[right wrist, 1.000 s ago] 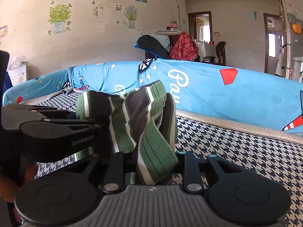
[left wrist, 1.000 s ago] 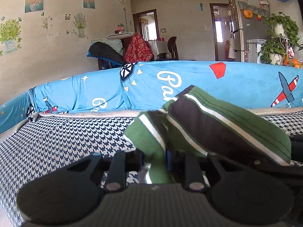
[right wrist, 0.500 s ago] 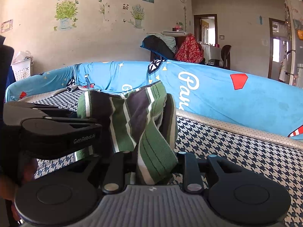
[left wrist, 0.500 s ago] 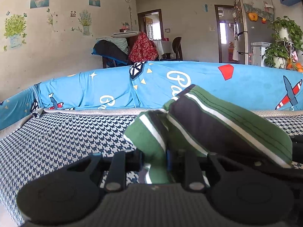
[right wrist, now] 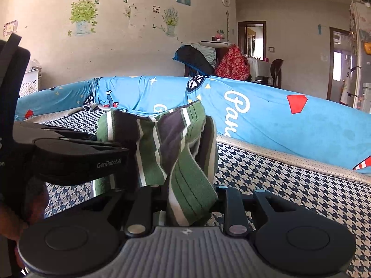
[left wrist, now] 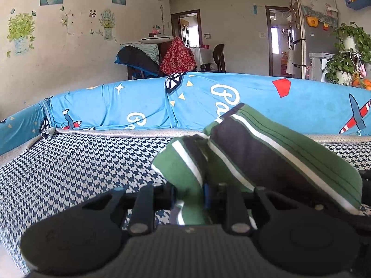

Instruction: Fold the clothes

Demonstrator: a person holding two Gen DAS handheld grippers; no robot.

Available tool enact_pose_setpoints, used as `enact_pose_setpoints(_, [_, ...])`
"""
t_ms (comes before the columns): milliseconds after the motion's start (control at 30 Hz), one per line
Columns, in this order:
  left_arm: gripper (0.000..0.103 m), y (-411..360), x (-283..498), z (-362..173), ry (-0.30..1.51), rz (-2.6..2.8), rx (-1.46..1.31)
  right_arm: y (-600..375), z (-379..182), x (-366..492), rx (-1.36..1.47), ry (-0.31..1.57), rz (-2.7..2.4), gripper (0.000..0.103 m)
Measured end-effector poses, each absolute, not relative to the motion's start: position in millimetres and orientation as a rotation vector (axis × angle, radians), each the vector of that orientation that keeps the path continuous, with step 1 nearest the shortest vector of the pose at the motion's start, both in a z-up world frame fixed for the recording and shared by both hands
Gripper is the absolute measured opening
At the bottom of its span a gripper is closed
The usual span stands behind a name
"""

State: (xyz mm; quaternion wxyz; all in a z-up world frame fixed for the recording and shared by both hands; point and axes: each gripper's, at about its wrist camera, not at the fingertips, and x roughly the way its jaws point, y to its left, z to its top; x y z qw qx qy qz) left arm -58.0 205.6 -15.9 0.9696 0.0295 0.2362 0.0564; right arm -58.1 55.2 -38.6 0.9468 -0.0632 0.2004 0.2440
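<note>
Currently the houndstooth sofa seat (left wrist: 69, 162) fills the lower frame, with the green striped garment (left wrist: 266, 153) lifted at centre, bunched. Left claw (left wrist: 189, 192) and right claw (right wrist: 190, 199) are each clamped on its cloth. Fold underway; no flat, finished fold visible

Black left gripper (left wrist: 189, 194), right gripper (right wrist: 189, 205), silver screws, ribbed grey housing, GenRobot.AI lettering

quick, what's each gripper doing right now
Left gripper: closed on the green striped garment.
Right gripper: closed on the same garment, at another edge.
</note>
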Motion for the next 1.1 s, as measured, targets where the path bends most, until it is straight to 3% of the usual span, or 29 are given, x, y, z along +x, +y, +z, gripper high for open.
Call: enact_pose_setpoints(1100, [0.020,318.4,-48.6,-22.8,0.491,0.359,-0.038,164.3,-44.8,-23.6,-0.152,0.410,0.642,0.024])
